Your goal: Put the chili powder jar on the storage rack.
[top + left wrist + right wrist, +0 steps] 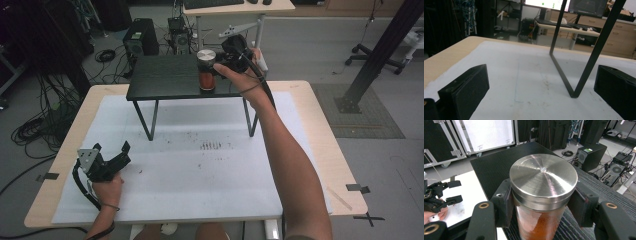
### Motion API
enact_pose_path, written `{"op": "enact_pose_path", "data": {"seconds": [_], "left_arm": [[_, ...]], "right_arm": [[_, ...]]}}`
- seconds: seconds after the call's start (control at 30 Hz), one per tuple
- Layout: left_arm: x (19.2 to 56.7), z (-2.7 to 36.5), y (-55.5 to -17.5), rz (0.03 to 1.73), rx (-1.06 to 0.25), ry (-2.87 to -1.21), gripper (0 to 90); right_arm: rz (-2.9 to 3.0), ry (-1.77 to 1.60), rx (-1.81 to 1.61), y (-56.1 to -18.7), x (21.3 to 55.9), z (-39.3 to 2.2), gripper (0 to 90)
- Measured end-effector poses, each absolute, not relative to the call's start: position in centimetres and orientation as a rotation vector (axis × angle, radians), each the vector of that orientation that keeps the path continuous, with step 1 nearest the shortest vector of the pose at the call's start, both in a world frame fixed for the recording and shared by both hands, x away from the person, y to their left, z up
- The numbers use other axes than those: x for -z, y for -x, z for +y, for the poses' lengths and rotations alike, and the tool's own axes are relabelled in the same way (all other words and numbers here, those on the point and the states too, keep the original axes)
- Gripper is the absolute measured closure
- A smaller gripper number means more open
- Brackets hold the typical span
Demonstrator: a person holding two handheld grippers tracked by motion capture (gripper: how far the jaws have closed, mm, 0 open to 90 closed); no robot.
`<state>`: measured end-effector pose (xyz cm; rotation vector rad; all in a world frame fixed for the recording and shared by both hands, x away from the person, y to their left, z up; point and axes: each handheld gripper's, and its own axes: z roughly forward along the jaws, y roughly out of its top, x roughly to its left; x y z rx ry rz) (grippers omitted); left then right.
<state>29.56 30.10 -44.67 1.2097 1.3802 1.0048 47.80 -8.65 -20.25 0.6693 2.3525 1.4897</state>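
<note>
Left gripper (111,154) sits low over the mat (200,170), jaws wide apart on nothing. Farther off, right gripper (541,202) is clamped on the jar (542,195): brushed steel lid, glass body, reddish-orange powder inside. From above, it stands upright on the stand (170,77); its base is cut off close up.

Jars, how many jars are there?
1. The jar, with a shiny metal lid and something orange-brown inside, stands on the small black table, held between the jaws of the right gripper.
</note>
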Motion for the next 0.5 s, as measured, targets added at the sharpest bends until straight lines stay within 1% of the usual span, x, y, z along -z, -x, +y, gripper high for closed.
{"op": "enact_pose_path", "data": {"seconds": [0.5], "left_arm": [[44.66,30.11,-29.56,1.38,-1.005,-1.21,0.2]], "right_arm": [[2.352,-0.672,-1.494,-47.84,20.29,-8.63,43.0]]}}
